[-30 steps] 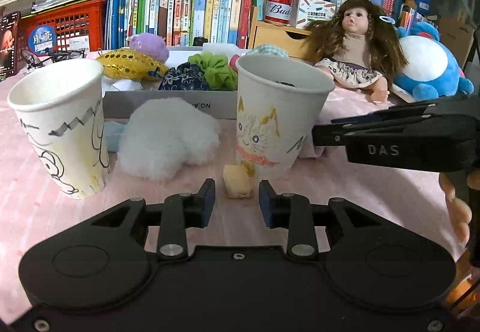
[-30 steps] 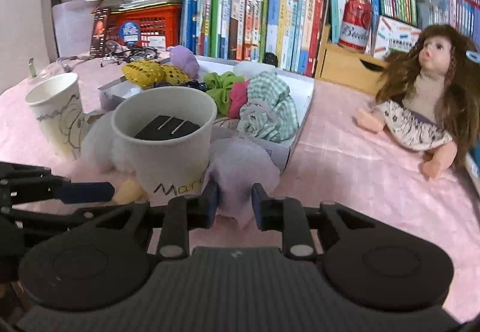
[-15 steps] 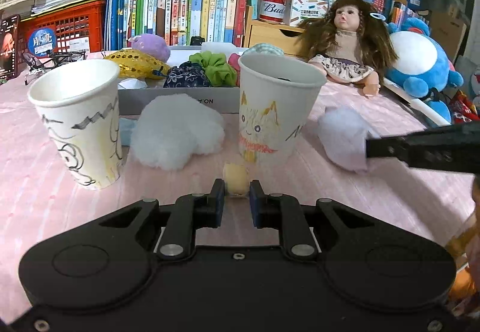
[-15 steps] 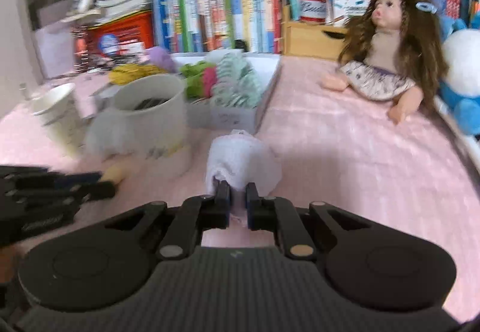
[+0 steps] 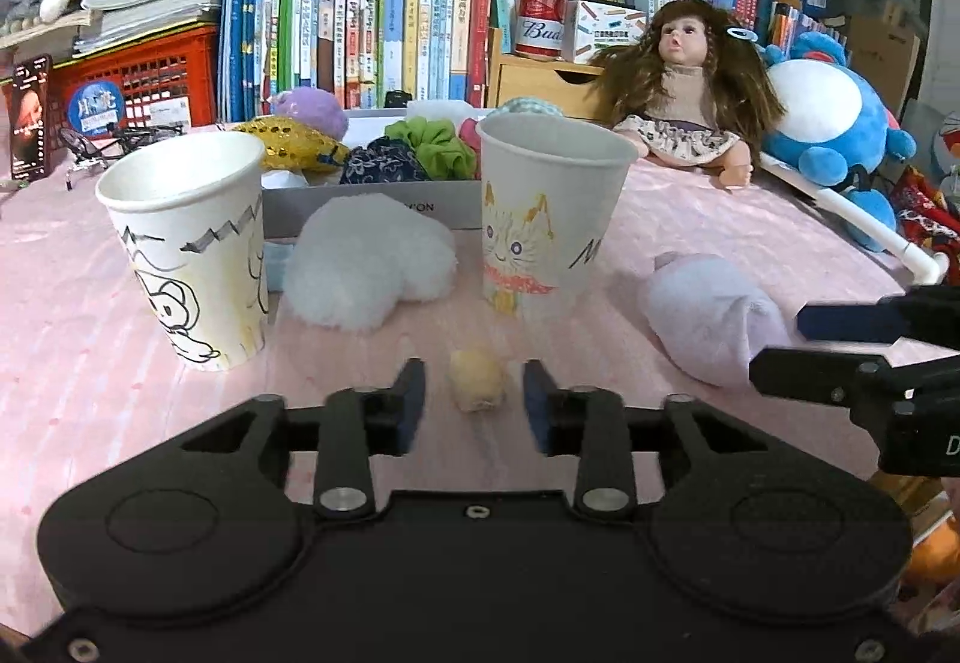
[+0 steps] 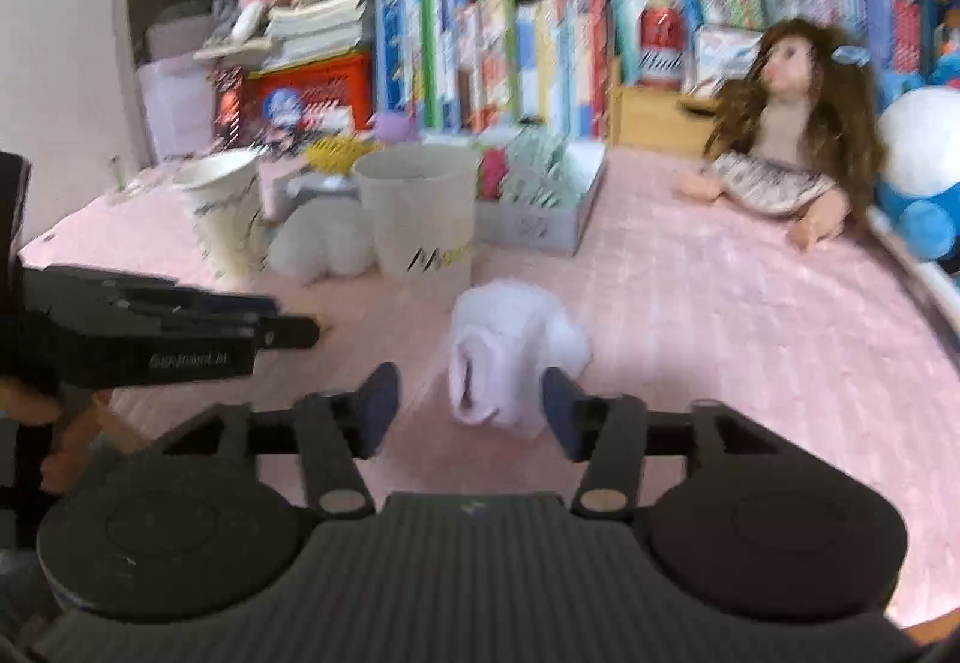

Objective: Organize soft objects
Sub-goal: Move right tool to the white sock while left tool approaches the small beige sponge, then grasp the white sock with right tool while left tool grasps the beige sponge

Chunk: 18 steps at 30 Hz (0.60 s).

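Both tongs (image 5: 474, 402) (image 6: 471, 402) level (jaws spread), low.

Two paper cups stand on the pink cloth: one (image 5: 191, 243) with a black doodle, one (image 5: 549, 210) with a cat face. One white fluffy pad (image 5: 366, 270), one small yellow lump (image 5: 477, 380), one pale sock (image 5: 717, 324), one doll (image 5: 690, 81), one red can (image 5: 542, 20), one grey box (image 5: 372, 210).
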Tool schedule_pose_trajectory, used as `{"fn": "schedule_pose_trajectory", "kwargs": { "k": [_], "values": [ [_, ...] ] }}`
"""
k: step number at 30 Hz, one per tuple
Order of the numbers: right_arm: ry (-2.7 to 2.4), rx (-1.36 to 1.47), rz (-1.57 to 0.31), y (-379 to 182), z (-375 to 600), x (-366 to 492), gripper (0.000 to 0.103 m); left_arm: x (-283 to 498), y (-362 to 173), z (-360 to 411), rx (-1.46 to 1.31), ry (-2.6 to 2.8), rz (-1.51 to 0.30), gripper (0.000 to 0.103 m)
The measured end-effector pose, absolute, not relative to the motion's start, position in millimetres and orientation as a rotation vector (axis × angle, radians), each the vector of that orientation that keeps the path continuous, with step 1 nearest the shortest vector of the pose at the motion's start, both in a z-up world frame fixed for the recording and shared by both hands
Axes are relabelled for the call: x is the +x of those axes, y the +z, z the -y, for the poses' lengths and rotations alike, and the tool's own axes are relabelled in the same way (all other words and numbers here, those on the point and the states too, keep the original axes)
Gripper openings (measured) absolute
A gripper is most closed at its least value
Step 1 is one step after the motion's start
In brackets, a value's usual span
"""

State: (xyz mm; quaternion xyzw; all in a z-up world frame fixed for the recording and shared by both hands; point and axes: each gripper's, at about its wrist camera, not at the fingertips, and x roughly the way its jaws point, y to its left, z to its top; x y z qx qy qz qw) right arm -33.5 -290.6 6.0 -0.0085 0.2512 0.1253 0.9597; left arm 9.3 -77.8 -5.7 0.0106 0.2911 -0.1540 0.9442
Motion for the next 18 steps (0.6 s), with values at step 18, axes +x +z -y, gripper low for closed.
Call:
{"fn": "schedule_pose_trajectory", "kwargs": {
  "k": [18],
  "values": [
    [0.010,0.102,-0.396,-27,263,-10,0.073,21,-16,89,0.057,-0.291,-0.595,0.034]
  ]
}}
